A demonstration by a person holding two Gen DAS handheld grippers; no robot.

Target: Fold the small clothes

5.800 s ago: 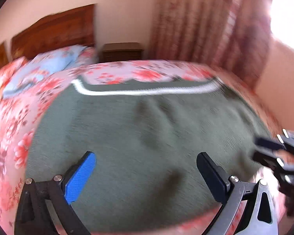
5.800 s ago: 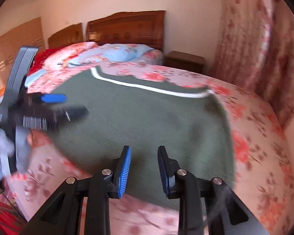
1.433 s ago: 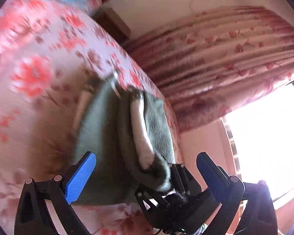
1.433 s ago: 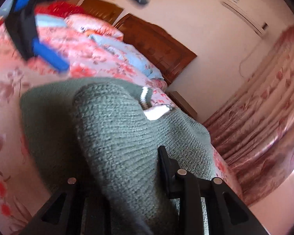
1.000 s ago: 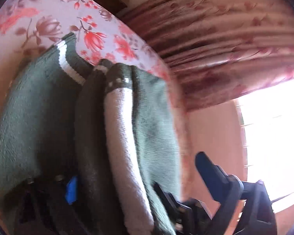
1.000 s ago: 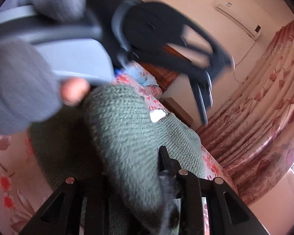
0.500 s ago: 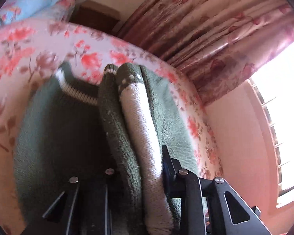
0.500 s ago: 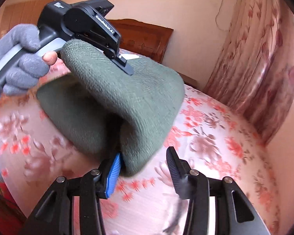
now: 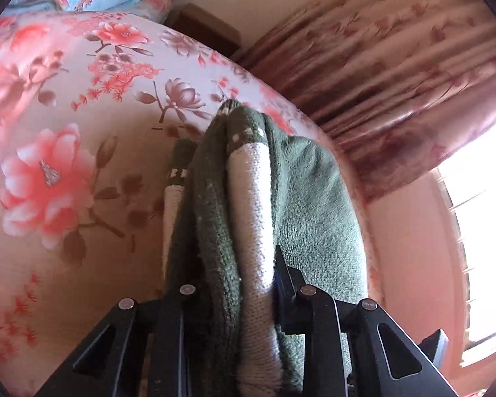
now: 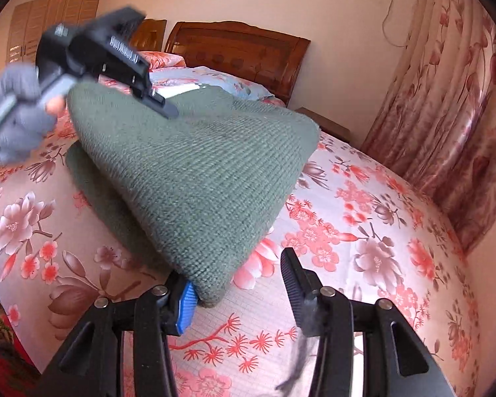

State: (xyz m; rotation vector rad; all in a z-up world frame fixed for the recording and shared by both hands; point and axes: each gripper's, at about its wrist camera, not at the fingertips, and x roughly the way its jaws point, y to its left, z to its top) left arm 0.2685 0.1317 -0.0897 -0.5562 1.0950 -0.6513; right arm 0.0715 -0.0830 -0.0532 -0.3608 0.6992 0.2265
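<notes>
Green knit sweater point(image 10: 195, 178) folded into thick bundle, one end lifted off the floral bed point(image 10: 363, 231), other end sagging onto it. Left tool point(image 9: 234, 264) clamped on stacked layers incl. white band point(image 9: 251, 218), likely so the fold holds together while carried. Right tool point(image 10: 238, 284) wide apart, gripping nothing; blue pad touches sweater's low corner. Curtain point(image 10: 446, 115) behind.
</notes>
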